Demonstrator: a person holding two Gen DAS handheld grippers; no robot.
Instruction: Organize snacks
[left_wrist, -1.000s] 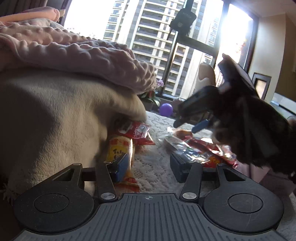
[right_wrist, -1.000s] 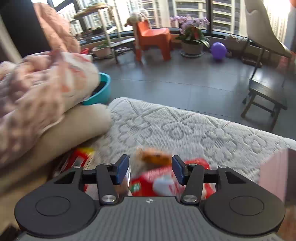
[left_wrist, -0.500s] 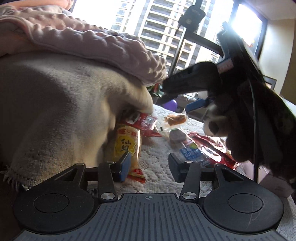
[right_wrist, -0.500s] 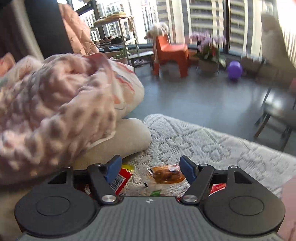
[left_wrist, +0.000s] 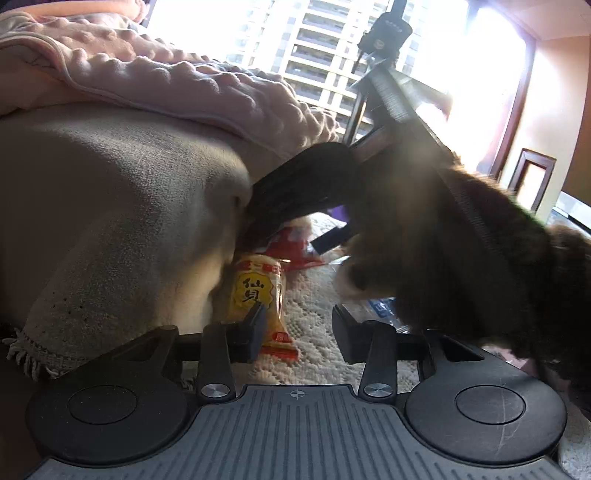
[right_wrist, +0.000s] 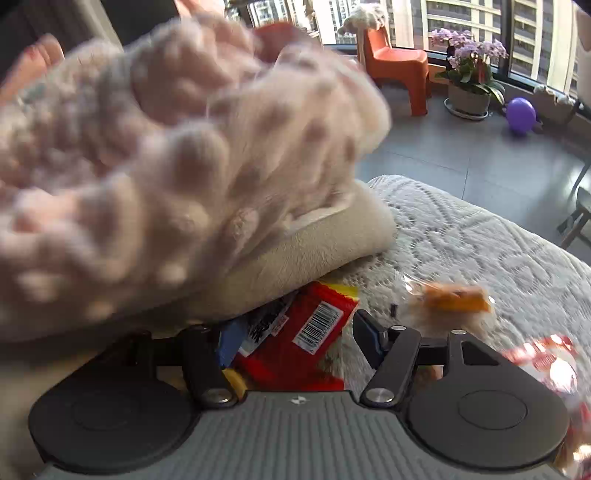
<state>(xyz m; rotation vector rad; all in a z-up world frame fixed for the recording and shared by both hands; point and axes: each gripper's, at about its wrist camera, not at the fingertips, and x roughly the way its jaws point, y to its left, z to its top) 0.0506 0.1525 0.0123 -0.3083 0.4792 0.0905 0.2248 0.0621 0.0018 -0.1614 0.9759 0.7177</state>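
Observation:
My left gripper (left_wrist: 299, 328) hovers low over the white lace cover (left_wrist: 314, 295), its jaws closing. A yellow snack packet (left_wrist: 258, 291) lies beside its left finger with one corner between the pads, which do not press on it. My right gripper (right_wrist: 297, 341) has its jaws opening around a red packet with a barcode (right_wrist: 295, 332), half tucked under the beige blanket (right_wrist: 295, 251); the right pad stands clear of it. An orange snack in a clear wrapper (right_wrist: 450, 299) and a red-and-white packet (right_wrist: 543, 362) lie to the right.
A pink bobbled blanket (right_wrist: 166, 147) is piled on the beige one and crowds the left side. A dark furry sleeve (left_wrist: 480, 258) fills the right of the left wrist view. Beyond the bed are an orange chair (right_wrist: 395, 62), a flower pot (right_wrist: 469, 96) and a purple balloon (right_wrist: 521, 114).
The right gripper slid left toward the blankets, its jaws widened, and the red barcode packet now sits between them. The left gripper's jaws narrowed beside the yellow packet.

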